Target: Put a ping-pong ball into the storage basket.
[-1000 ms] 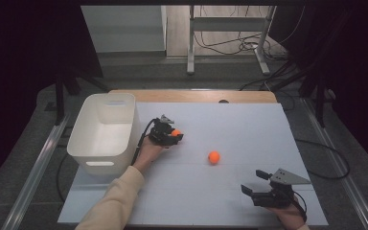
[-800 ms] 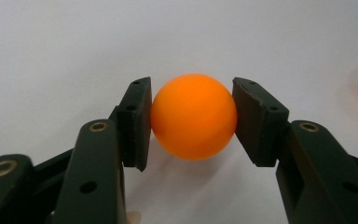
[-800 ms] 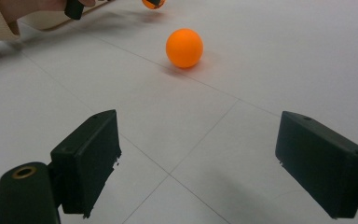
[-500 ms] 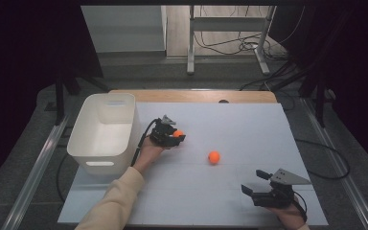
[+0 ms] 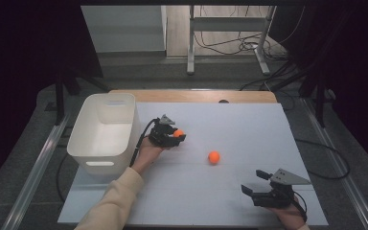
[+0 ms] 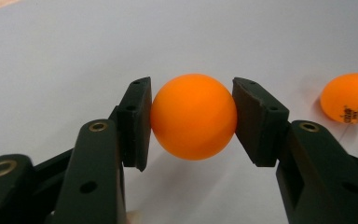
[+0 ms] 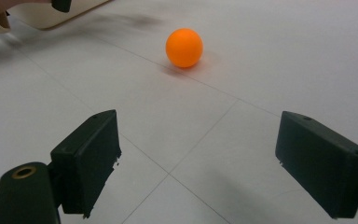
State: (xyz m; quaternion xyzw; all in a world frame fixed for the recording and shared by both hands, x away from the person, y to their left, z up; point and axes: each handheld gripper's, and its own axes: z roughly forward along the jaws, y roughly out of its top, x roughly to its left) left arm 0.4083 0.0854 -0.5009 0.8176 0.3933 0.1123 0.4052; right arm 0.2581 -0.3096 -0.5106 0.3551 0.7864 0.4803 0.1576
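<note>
My left gripper [image 5: 176,136] is shut on an orange ball [image 6: 193,115], both black pads pressed against its sides; the held ball [image 5: 178,133] sits just right of the white bin [image 5: 92,125], slightly above the table. A second orange ball [image 5: 213,157] lies loose on the white table top, also seen ahead of my right gripper [image 7: 184,47] and at the right edge of the left gripper view [image 6: 349,98]. My right gripper [image 5: 256,184] rests near the front right corner, open, with nothing between its jaws [image 7: 196,163].
The white rectangular bin stands at the table's left side, its inside bare. A sleeved forearm [image 5: 112,201] reaches in from the front edge toward the bin. Beyond the far wooden edge [image 5: 191,96] are floor cables and metal stand legs.
The left gripper has shifted a little with the ball held in it. The loose ball and the right gripper have stayed where they were.
</note>
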